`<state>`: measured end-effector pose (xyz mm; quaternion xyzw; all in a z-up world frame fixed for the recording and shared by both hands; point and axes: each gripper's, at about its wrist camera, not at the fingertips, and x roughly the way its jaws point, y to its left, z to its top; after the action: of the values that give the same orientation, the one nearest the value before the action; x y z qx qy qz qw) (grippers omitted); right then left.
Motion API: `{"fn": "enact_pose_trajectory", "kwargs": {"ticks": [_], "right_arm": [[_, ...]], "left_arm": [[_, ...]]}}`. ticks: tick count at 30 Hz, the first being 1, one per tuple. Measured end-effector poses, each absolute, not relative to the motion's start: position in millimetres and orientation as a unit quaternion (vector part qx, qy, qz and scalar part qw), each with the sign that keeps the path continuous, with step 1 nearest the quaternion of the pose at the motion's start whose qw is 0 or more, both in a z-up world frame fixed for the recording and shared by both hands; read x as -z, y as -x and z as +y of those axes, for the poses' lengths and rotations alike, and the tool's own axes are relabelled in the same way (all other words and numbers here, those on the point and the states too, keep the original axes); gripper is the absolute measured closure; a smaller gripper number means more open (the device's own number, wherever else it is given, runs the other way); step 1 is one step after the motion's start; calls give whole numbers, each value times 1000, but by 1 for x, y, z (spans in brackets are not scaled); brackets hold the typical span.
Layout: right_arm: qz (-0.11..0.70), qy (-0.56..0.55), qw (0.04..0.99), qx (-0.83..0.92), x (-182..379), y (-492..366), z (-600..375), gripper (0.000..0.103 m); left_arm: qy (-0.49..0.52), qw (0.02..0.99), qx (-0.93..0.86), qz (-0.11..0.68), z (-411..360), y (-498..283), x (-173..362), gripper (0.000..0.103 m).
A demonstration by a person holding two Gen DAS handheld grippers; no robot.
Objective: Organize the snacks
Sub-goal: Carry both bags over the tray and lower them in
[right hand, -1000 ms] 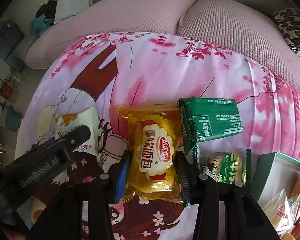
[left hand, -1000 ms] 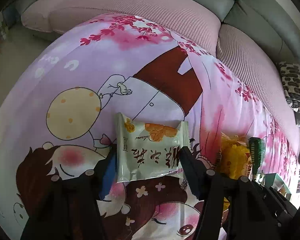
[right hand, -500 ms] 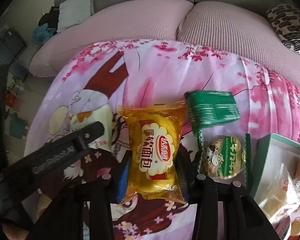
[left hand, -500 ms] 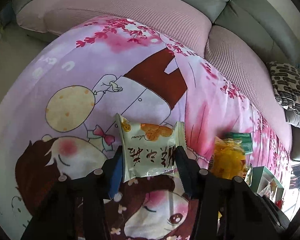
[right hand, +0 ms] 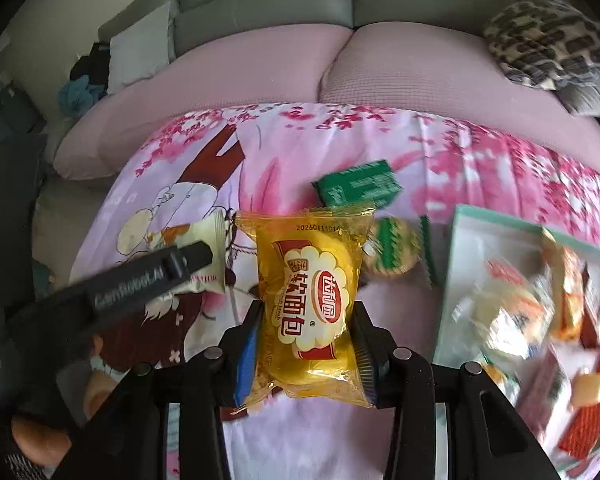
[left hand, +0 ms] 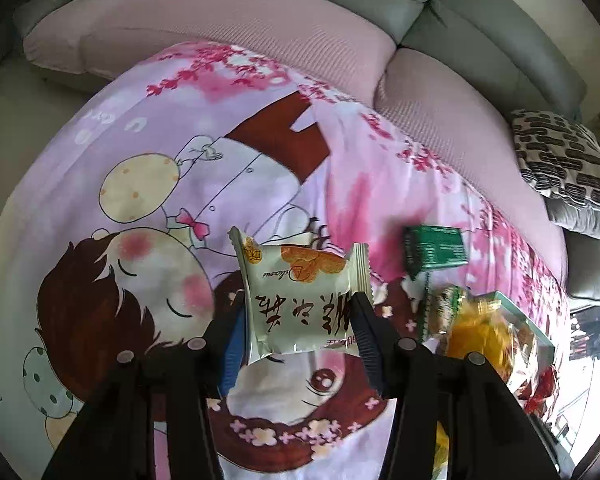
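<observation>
Jaws of left gripper point(left hand: 298, 312) pinch a white snack pack point(left hand: 300, 300), right gripper point(right hand: 306, 320) jaws pinch a yellow bread pack point(right hand: 310, 300).

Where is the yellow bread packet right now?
The yellow bread packet sits mid-frame in the right wrist view, pinched between the right gripper fingers above the pink cartoon sheet, just left of the snack box.

A pink cartoon-printed sheet point(left hand: 148, 184) is spread before a grey sofa point(right hand: 268, 0) fitted with 2 pink seat cushions point(right hand: 420, 72). A black-and-white patterned pillow point(left hand: 560, 156) is seen at the sofa's right.
</observation>
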<state>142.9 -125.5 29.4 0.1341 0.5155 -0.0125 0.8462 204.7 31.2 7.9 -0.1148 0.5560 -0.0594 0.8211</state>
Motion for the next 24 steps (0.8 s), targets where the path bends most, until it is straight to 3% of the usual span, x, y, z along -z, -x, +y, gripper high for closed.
{"fn": "enact_pose_trajectory", "kwargs": {"ticks": [24], "right_arm": [[430,-250,848,184,-48,-31,-287,59]], "left_arm": [[25,831,196,520,-92,-170,-45,51]]}}
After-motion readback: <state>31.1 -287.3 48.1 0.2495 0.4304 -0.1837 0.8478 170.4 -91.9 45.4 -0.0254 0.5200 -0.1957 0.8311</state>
